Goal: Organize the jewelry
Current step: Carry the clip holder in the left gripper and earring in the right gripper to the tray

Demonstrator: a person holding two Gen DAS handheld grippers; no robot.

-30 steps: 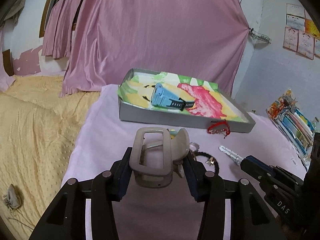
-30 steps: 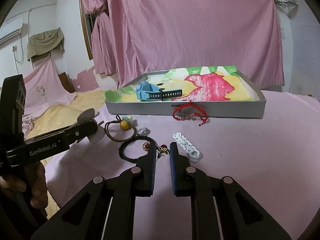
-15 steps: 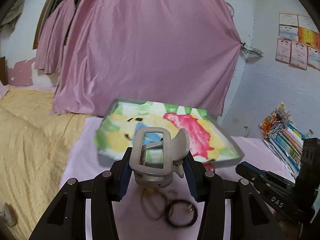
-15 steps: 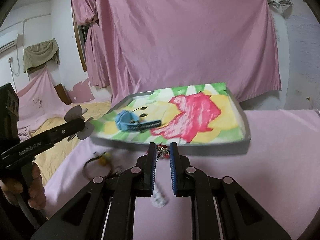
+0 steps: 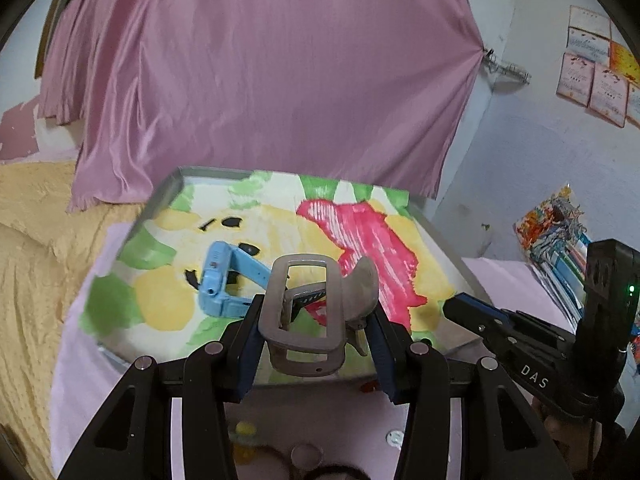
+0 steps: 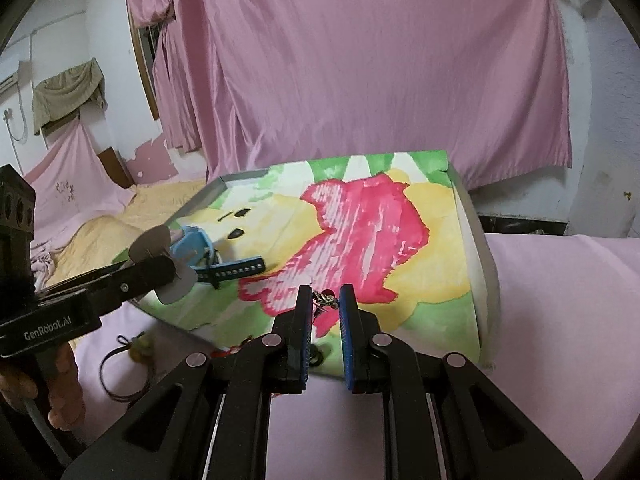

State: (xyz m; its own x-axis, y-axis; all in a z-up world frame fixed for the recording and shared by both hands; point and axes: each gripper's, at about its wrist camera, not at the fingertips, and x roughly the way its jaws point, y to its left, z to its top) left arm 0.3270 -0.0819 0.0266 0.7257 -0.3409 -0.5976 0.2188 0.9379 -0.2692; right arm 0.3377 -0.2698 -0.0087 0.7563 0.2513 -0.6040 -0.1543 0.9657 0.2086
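Left tool [image 5: 316,334] grips a grey hair claw [image 5: 316,312]; right tool [image 6: 325,304] stands slightly parted around a small charm [image 6: 326,300]. Both hover over the painted tray [image 6: 476,248], where the blue watch [image 5: 224,280] lies.

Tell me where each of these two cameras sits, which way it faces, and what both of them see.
Left wrist: rides the left gripper, looking along its fingers over the tray; its fingers clamp a grey hair claw.
Right wrist: rides the right gripper, facing the tray's painted lining; a small charm sits between its fingers, and a hand shows lower left.
Shared: tray, blue watch, each other's gripper.
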